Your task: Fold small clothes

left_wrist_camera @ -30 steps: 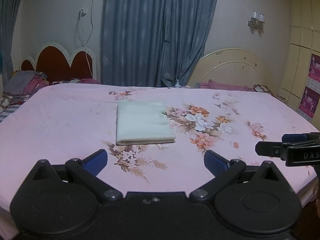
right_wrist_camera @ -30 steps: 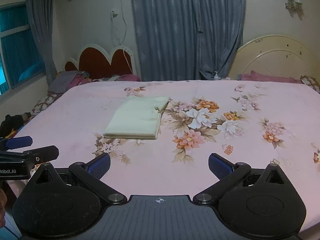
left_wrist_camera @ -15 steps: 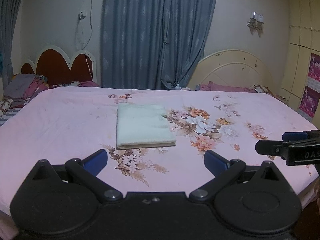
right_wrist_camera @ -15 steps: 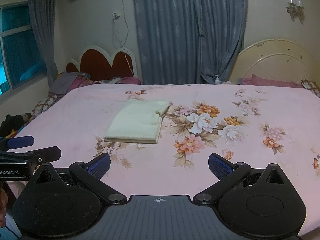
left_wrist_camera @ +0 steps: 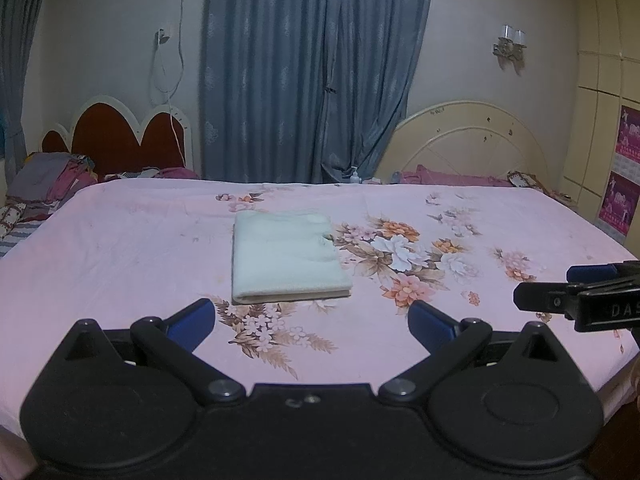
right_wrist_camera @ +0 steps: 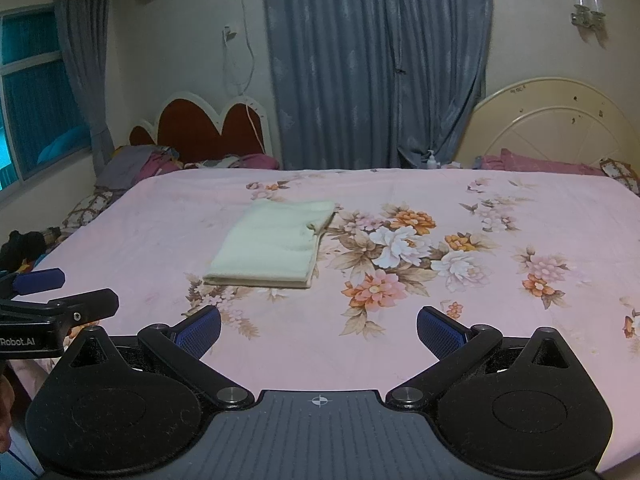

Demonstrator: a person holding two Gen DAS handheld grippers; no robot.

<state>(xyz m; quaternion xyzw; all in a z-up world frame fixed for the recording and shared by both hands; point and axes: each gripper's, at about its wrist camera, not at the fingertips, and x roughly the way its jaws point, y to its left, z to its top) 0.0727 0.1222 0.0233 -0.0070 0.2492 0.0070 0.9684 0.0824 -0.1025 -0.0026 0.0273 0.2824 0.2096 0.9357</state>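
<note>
Left gripper (left_wrist_camera: 311,314) near edge, jaws wide apart, holding nothing. Folded cream cloth (left_wrist_camera: 285,257) lies flat mid-bed on pink floral sheet (left_wrist_camera: 120,256), well beyond both. Right gripper (right_wrist_camera: 319,328) jaws spread, nothing between.

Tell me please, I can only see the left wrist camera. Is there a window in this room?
Observer: Yes. The right wrist view shows a window on the wall left of the red headboard.
Operator: Is my right gripper open? I only see it sideways.
Observer: It is open. The right gripper has its jaws spread wide with nothing between them. The folded cream cloth lies farther ahead on the bed.
Operator: Is anything else hiding from me?
Observer: A black bundle sits past the bed's left edge. I cannot tell what it is.
</note>
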